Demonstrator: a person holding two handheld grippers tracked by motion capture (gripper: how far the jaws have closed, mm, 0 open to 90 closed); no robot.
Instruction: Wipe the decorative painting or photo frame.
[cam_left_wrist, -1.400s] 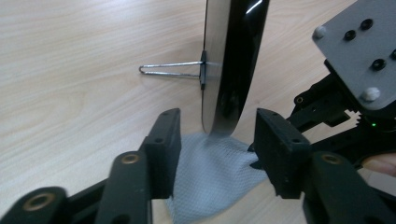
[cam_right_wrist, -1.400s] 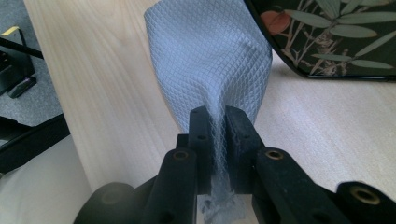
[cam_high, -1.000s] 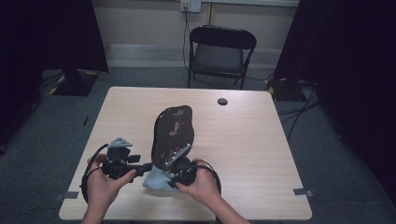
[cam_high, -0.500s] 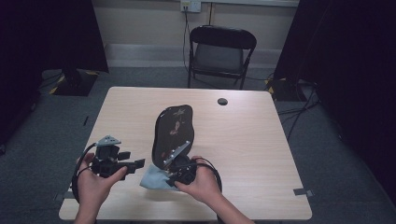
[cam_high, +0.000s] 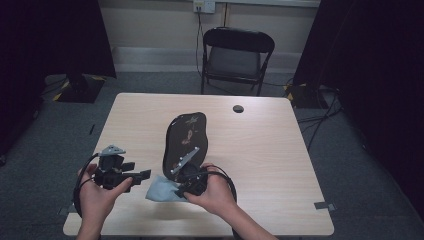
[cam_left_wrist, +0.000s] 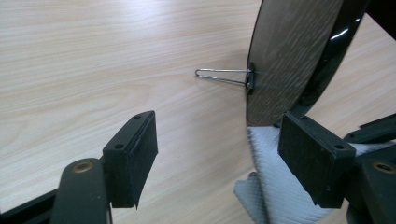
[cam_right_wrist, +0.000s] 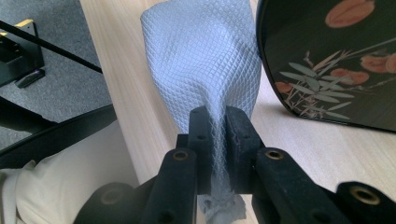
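A black oval lacquer tray (cam_high: 186, 132) with painted flowers stands on edge at the middle of the wooden table (cam_high: 280, 165). Its painted face (cam_right_wrist: 336, 60) shows in the right gripper view. Its plain back (cam_left_wrist: 289, 56) carries a wire hanger (cam_left_wrist: 224, 75). My right gripper (cam_right_wrist: 218, 140) is shut on a pale blue-grey waffle cloth (cam_right_wrist: 205, 60), which it holds just off the table beside the tray's foot (cam_high: 159, 191). My left gripper (cam_left_wrist: 219, 158) is left of the cloth (cam_left_wrist: 275, 186). Its jaws have just been opening, and only bare table shows between the pads (cam_left_wrist: 133, 156).
A small dark round thing (cam_high: 238, 108) lies near the table's far edge. A black folding chair (cam_high: 237, 55) stands behind the table. Dark curtains hang on both sides. Bare tabletop lies to the right of the tray.
My left gripper has drawn back a little to the left, away from the cloth. My right gripper has risen slightly with the cloth in it. The tray has stayed put.
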